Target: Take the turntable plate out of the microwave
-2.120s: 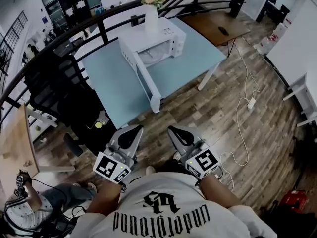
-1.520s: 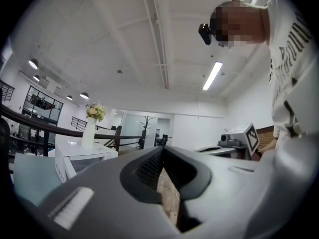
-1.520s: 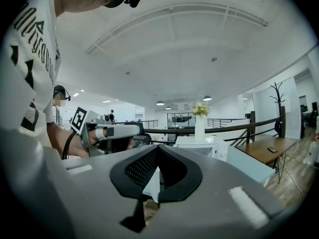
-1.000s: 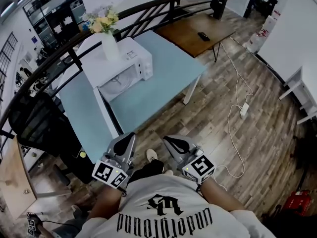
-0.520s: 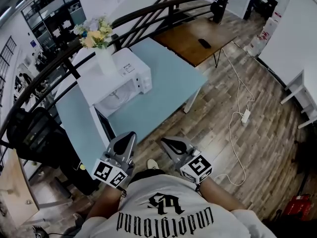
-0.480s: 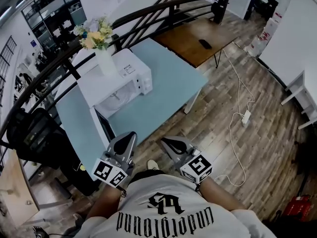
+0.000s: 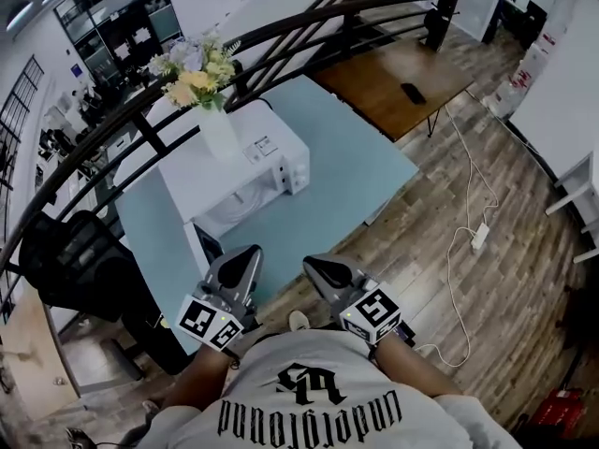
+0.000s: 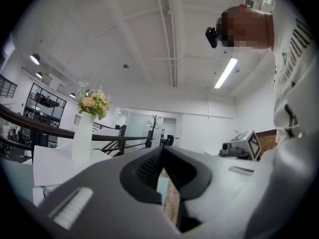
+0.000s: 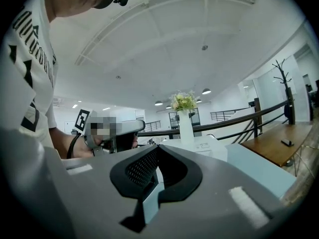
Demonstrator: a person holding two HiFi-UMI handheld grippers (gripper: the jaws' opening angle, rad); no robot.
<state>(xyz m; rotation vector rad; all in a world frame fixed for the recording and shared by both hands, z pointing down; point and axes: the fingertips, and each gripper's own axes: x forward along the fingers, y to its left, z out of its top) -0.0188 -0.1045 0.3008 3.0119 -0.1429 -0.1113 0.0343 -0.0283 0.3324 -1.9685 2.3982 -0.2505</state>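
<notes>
Ok, head view: white microwave (image 7: 245, 171) sits on a light-blue table (image 7: 346, 171), door (image 7: 197, 251) swung open on its left, cavity facing the person. The turntable plate is too small to make out; the cavity interior just reads pale. A vase (image 7: 221, 131) of flowers stands on the microwave's top. The left gripper (image 7: 245, 256) and right gripper (image 7: 314, 267) are held side by side over the table's near edge, well short of the microwave, both with jaws fully together and nothing in them. The floor (image 7: 440, 297) is wood plank, with a white cable (image 7: 465, 251) lying across it. A black railing (image 7: 281, 28) curves behind the table, a brown desk (image 7: 393, 73) is beyond it, and a black chair (image 7: 75, 260) is at left.

Left gripper view: jaws meet at the tip, empty. Vase and microwave top show at left, white ceiling with strip lights above.

Right gripper view: jaws closed, empty. Vase on the microwave is straight ahead, table and desk at right, with a coat stand (image 9: 281, 78) by the wall.
</notes>
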